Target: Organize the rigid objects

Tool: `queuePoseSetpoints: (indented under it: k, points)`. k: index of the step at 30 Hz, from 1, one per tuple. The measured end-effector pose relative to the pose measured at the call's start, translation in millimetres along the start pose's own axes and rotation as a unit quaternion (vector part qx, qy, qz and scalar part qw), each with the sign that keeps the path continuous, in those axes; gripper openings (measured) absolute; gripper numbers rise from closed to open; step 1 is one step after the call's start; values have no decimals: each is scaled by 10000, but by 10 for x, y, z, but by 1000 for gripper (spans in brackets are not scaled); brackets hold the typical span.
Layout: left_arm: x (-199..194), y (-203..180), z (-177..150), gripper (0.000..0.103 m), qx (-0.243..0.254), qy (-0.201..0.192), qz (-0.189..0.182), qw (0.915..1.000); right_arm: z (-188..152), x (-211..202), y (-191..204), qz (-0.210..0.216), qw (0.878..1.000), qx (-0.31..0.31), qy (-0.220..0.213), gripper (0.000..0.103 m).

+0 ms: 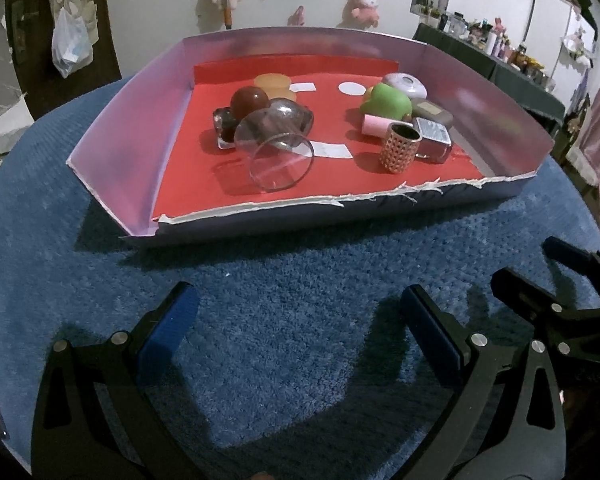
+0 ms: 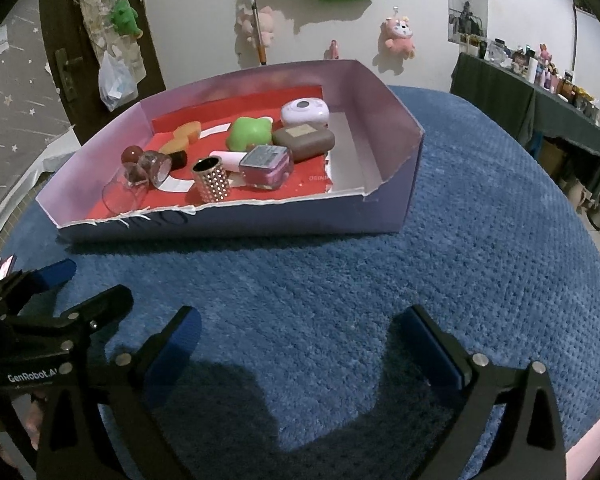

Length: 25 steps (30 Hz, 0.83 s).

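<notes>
A low cardboard box (image 1: 128,152) (image 2: 384,128) with a red floor sits on the blue carpeted table. It holds a clear glass (image 1: 280,160) (image 2: 120,196) lying on its side, a brown ball (image 1: 250,101) (image 2: 131,154), a studded gold cylinder (image 1: 400,148) (image 2: 212,180), a green toy (image 1: 386,102) (image 2: 249,133), a square jar (image 1: 432,138) (image 2: 266,166), a brown bar (image 2: 306,140) and a white round case (image 1: 404,84) (image 2: 304,112). My left gripper (image 1: 300,320) is open and empty, short of the box front. My right gripper (image 2: 300,344) is open and empty beside it.
The right gripper's fingers (image 1: 540,296) show at the right of the left wrist view; the left gripper's fingers (image 2: 60,300) show at the left of the right wrist view. A dark shelf with bottles (image 2: 540,92) stands right. Plush toys hang on the wall (image 2: 398,36).
</notes>
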State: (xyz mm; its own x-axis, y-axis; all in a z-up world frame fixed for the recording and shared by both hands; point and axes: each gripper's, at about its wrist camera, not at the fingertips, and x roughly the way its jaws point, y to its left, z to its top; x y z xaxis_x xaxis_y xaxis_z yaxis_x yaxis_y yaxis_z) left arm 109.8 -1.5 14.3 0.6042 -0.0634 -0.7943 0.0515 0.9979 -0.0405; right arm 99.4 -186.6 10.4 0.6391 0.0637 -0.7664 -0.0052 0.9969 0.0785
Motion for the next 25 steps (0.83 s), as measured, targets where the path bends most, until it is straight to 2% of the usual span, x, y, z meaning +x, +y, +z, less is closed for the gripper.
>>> queuePoseSetpoints:
  k: [2,10,17,25]
  points:
    - [10,-35,-6,103,71,9,98,9999,-3,4,3,-22,10000,-18,-7,103]
    - [10,-114,-18,103,57,26,76,10000,-23,2,-4,-125,9999,-78,-63,103]
    - [5,-11,-3,103,-13,-16,-6,10000,-39,20,13,-347,9992,-207,-67,103]
    - [-3,24,-16,103,-55,-47,-47,10000,-39,18,20,-371,9991,-210,-79,103]
